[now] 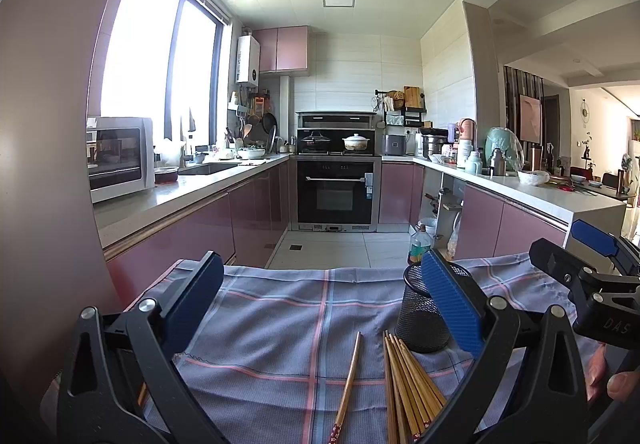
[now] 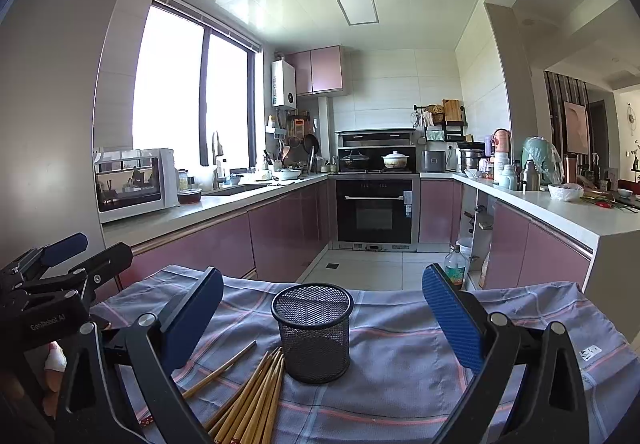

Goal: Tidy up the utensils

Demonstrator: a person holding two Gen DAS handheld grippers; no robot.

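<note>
The left tongs [image 1: 322, 302] hang over a counter covered in a grey-blue checked cloth [image 1: 280, 328], their blue pads [image 1: 192, 302] spread wide apart with nothing between them. Just right of their centre line, a single chopstick [image 1: 348, 384] lies alone on the cloth, angled slightly, and beside it to the right a bundle of bamboo chopsticks [image 1: 408, 384] fans out flat, well apart from the loose one at the near ends. The far tips of the bundle reach the base of a black mesh cup [image 1: 420, 320], which stands upright and is partly hidden in the left view by the right-hand pad. Further right, the right tongs [image 2: 322, 318] are also held apart and empty, framing the mesh cup [image 2: 314, 332] between their pads; from this side the cup's inside looks empty, and the bundle [image 2: 256, 396] lies at its lower left with the single chopstick [image 2: 220, 370] set off further left. Part of a hand [image 1: 612, 376] shows at the far right edge of the left view, behind the other tool's black frame.
</note>
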